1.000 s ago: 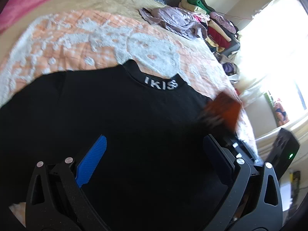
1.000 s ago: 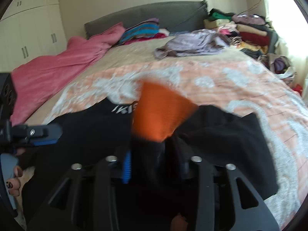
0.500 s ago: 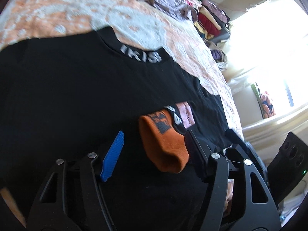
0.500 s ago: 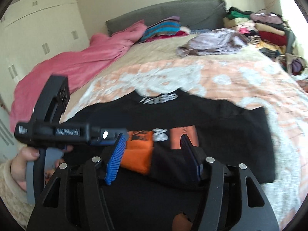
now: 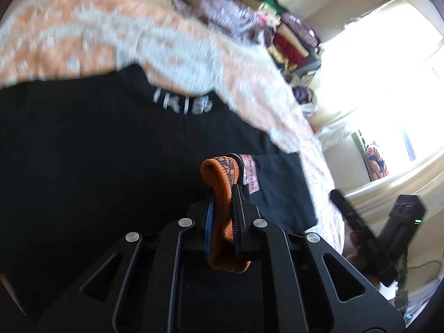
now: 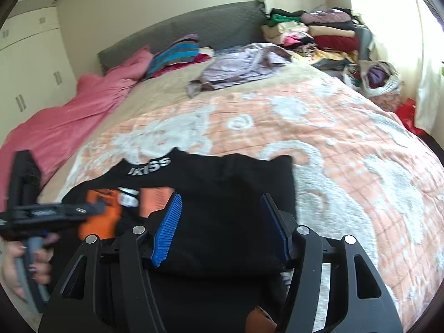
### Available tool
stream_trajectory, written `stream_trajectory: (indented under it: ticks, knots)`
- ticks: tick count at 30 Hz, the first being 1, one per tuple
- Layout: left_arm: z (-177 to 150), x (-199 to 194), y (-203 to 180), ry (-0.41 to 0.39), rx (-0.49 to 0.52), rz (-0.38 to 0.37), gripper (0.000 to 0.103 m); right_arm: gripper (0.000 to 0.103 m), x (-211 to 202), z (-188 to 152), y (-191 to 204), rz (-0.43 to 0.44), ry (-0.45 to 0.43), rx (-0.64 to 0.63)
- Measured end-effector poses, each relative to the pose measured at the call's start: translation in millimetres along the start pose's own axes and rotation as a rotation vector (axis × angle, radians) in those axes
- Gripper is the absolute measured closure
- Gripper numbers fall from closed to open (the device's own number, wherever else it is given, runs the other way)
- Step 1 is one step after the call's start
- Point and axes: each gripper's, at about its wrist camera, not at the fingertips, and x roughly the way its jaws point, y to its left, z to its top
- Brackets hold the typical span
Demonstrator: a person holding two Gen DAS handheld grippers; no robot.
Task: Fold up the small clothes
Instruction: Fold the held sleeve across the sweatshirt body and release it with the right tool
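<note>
Sock: the orange sock is sitting pinched between the pads of the left gripper, its cuff end sticking out ahead of the fingertips and its toe end bunching out behind them; a black section with a white patch and a pink label is trailing off to the right of it.
Sock's place: it is lying over the black T-shirt, near that shirt's right side, towards the near edge of the bed.
Left gripper: its jaws have just been closing, from wide apart a second ago to nearly together now, and they are clamping the orange fabric.
Right gripper: the right gripper is standing about half open with nothing between its blue pads; it is hovering over the black T-shirt's right portion, and the sock is now showing off to its left, whereas a second ago the orange fabric was right in front of its jaws.
Person: a hand is gripping the left tool's handle at the left rim of the right view.
Change: hold of the sock is passing from the right side to the left; the right jaws have been opening.
Meaning for the task: in my judgement the sock is now being secured at one end, so the free gripper is available to take the other end and bring it over for the fold.
Caution: the left view is blurred, so how much fabric is caught I cannot tell exactly.
</note>
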Motion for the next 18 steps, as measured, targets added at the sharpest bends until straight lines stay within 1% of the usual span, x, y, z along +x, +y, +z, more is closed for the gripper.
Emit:
stream_trajectory:
  ticks: [3, 6, 10, 11, 13, 15, 16, 18]
  knots:
    - [5, -23, -5, -0.049, 0.012, -0.010, 0.098, 0.046, 0, 1, -9, -0.012, 0.003, 0.026]
    - [7, -50, -6, -0.101, 0.021, 0.000, 0.098, 0.046, 1, 2, -14, -0.019, 0.002, 0.034]
    - [4, -77, 3, -0.152, 0.017, 0.047, 0.099, 0.046, 5, 1, -14, -0.021, 0.011, 0.029]
    - [4, -80, 7, -0.151, 0.015, 0.070, 0.098, 0.046, 6, 1, -14, -0.021, 0.014, 0.025]
    - [3, -82, 16, -0.149, -0.005, 0.093, 0.098, 0.046, 9, 0, -12, -0.022, 0.021, 0.020]
    - [0, -82, 34, -0.130, -0.053, 0.118, 0.098, 0.046, 14, -2, -10, -0.016, 0.035, 0.020]
    - [0, -82, 40, -0.125, -0.068, 0.123, 0.098, 0.046, 17, -3, -8, -0.013, 0.042, 0.020]
    - [-4, -80, 52, -0.109, -0.090, 0.154, 0.097, 0.046, 23, -5, -3, -0.008, 0.059, 0.006]
